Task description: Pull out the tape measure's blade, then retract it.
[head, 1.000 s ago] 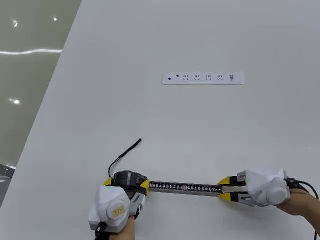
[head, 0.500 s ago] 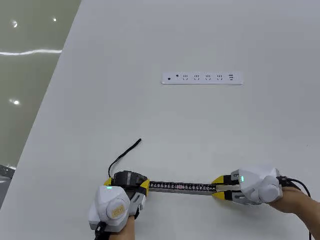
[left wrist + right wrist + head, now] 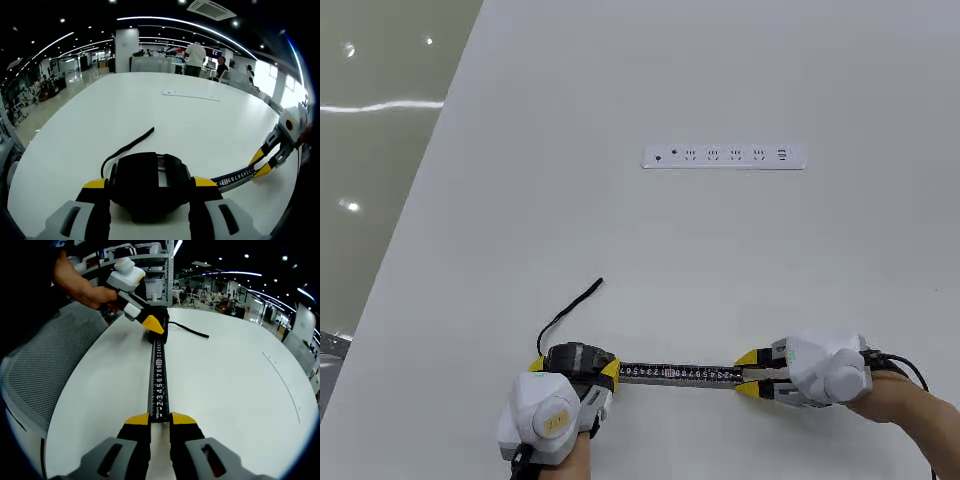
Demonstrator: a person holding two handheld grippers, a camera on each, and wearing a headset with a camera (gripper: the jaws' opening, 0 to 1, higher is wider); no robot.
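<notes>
On the left, near the front edge of the white table [image 3: 720, 250], the left gripper [image 3: 573, 367] is pinching the black tape measure case [image 3: 149, 182] between its yellow-tipped jaws. One jaw is sitting on each side of the case, which is resting on the tabletop. The case's black wrist strap [image 3: 570, 305] is lying loose on the table, trailing up and away from it. From the case's right side the dark blade [image 3: 678, 374] is stretching flat and straight across the surface (its white numerals are showing sharply in the right gripper view). It is reaching the right gripper [image 3: 750, 373], whose jaws are pressing together on the blade's end. Well beyond both, farther up the table, a white power strip [image 3: 723, 156] is lying flat.
</notes>
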